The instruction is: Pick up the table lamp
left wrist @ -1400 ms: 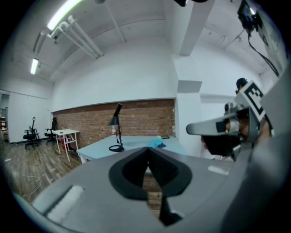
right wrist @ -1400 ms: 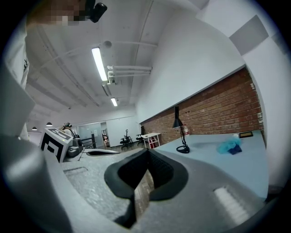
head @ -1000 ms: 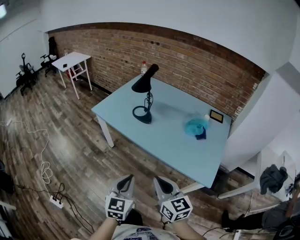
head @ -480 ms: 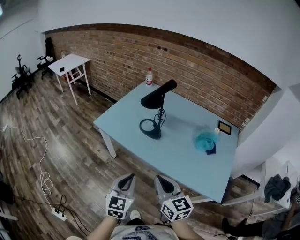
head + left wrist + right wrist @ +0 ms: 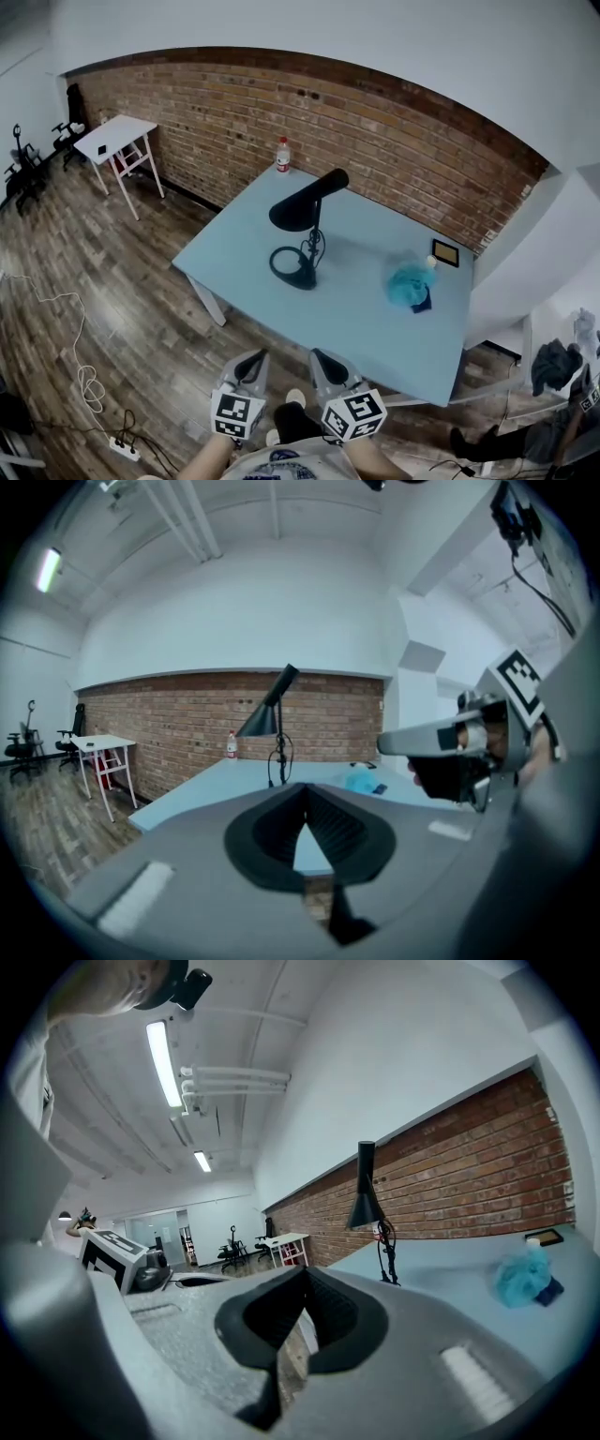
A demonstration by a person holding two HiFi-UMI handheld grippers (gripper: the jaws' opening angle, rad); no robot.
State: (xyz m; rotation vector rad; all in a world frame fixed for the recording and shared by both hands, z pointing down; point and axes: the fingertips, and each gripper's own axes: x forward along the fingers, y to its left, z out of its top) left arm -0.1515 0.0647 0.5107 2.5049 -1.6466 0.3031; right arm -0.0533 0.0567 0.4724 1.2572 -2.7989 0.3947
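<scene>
Nearer after my step forward, the lamp [image 5: 302,208] stands upright on the table [image 5: 375,309], dead ahead, well beyond my left claw [image 5: 253,359] and right claw [image 5: 324,360], both clenched empty.

Light-blue table [image 5: 356,309] well ahead of the right gripper [image 5: 320,357] — a bottle [image 5: 282,156] at its far edge, a blue bundle [image 5: 409,284] ahead-right.

Matt black table lamp [image 5: 298,212], smooth table [image 5: 366,302], wood-plank floor [image 5: 122,309], rough brick wall [image 5: 375,141].
</scene>
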